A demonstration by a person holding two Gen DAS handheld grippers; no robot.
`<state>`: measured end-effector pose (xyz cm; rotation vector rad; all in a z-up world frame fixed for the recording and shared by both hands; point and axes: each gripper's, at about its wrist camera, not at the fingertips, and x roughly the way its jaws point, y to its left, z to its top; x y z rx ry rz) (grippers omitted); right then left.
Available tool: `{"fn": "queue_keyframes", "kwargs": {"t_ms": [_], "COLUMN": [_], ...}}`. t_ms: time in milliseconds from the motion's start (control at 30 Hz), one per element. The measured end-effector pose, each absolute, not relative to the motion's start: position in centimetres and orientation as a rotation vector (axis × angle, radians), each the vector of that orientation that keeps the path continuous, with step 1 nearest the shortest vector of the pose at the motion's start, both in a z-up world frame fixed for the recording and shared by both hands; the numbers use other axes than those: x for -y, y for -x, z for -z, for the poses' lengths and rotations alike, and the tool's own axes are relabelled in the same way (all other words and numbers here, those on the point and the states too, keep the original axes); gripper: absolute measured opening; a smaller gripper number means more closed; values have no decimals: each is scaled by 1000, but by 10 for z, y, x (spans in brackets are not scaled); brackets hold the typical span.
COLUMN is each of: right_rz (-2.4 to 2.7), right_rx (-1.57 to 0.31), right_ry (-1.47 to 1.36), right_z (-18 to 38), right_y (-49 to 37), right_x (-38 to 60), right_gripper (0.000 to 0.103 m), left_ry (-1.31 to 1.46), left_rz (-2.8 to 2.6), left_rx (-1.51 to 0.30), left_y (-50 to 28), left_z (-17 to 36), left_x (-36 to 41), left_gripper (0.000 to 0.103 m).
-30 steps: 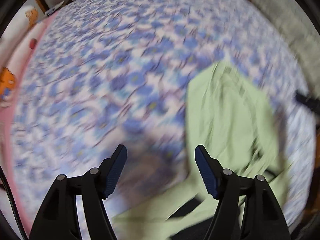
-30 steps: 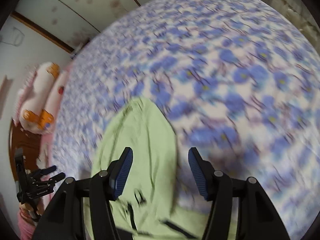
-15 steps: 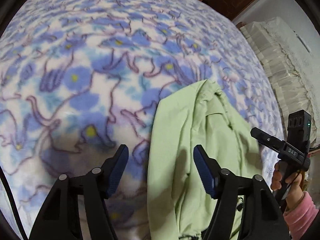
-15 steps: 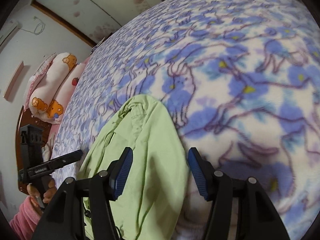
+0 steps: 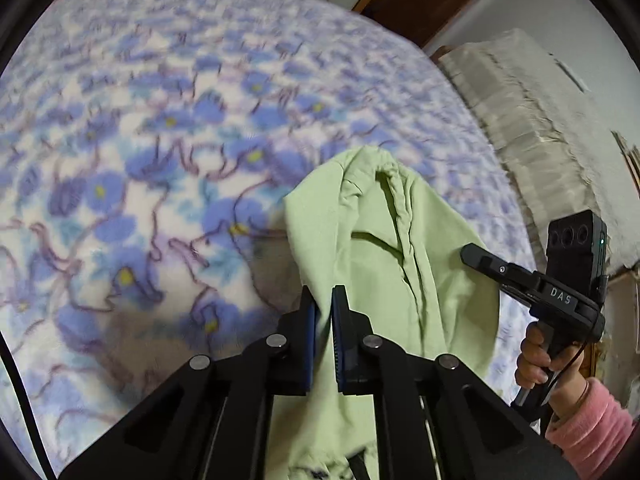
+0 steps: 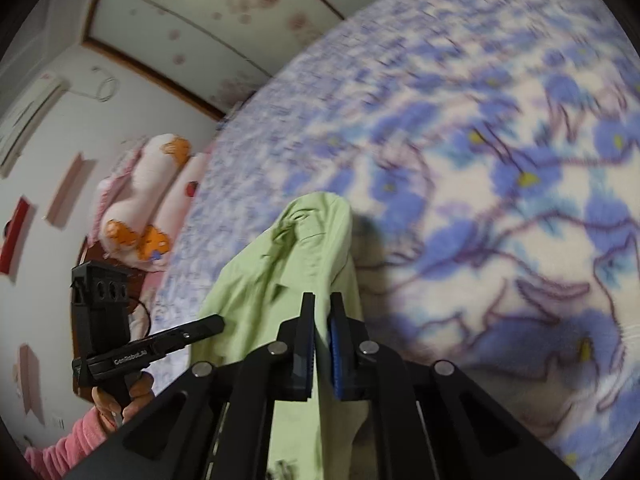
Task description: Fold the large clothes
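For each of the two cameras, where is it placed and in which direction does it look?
Left wrist view: sits on the left gripper, looks down along its fingers at the green garment it pinches over the flowered blanket; the right gripper and a hand in a pink sleeve show at right.
Right wrist view: sits on the right gripper, which also pinches the garment; the left gripper and pillows show at left.
Shared: garment, blanket, each other's gripper.

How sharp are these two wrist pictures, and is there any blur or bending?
Left wrist view: green garment fairly sharp, floral blanket smeared, fisheye bends the edges. Right wrist view: blanket streaked with motion blur, left gripper readable.
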<state>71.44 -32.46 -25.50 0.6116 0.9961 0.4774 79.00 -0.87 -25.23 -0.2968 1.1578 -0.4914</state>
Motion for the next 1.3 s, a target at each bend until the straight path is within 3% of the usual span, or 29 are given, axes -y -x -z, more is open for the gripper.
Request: {"fn": "queue_keyframes", "kwargs": {"t_ms": [300, 467, 900, 1100, 1300], "right_rz": [-706, -764, -630, -558, -499], "right_rx": [-876, -850, -914, -1064, -1215], "right_ry": [-577, -568, -707, -550, -213], "right_z": [159, 140, 200, 240, 269], "right_y": [-641, -585, -456, -427, -408], "right_x": [301, 295, 304, 292, 267], "right_gripper": [6, 6, 8, 12, 14], "left_ry": [326, 369, 338, 231, 24], "left_rz": [555, 552, 441, 379, 307], "left_rx": [-1055, -1041, -1184, -1286, -1390], "left_y": [-696, -631, -517, -496, -487], "left_z": [177, 168, 230, 266, 294], "left_x": [-39, -59, -71, -64, -53], "left_gripper": [5, 5, 5, 5, 6]}}
